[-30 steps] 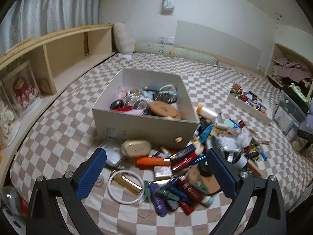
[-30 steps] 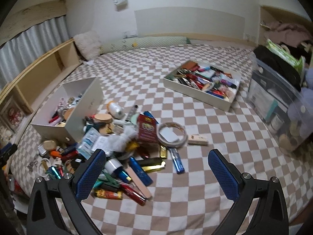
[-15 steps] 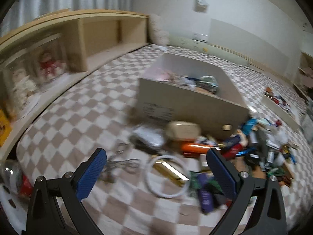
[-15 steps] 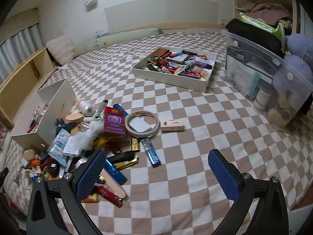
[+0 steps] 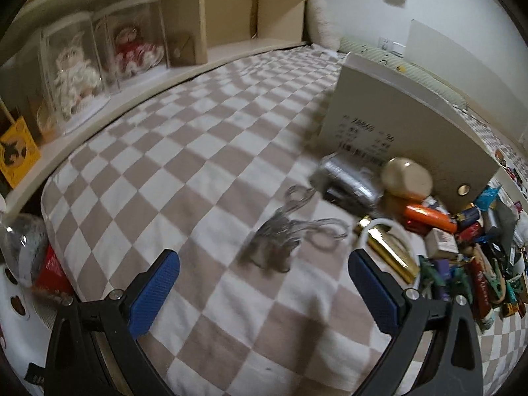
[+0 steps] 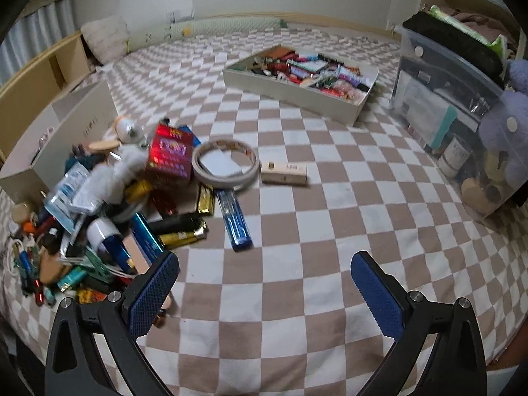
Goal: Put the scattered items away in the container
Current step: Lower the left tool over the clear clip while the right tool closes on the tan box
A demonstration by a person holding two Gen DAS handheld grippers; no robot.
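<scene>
A beige cardboard box (image 5: 389,105) stands on the checkered bed, also seen at the left as the box (image 6: 66,132) in the right wrist view. A pile of small items (image 6: 109,204) lies beside it: lighters, tubes, a red carton (image 6: 170,155), a tape ring (image 6: 226,165), a blue lighter (image 6: 236,219). In the left wrist view a bundle of clear wire (image 5: 290,231) lies just ahead of my left gripper (image 5: 264,283), which is open and empty. My right gripper (image 6: 264,283) is open and empty over bare cover, right of the pile.
A shallow tray (image 6: 303,79) full of small items sits farther back. A clear storage bin (image 6: 455,109) with a plush toy stands at the right. A wooden shelf (image 5: 132,43) with doll cases runs along the bed's left side.
My left gripper has swung left and dropped closer to the bed, so the wire bundle now lies ahead. My right gripper has moved lower and nearer the pile's right edge. Both stayed open.
</scene>
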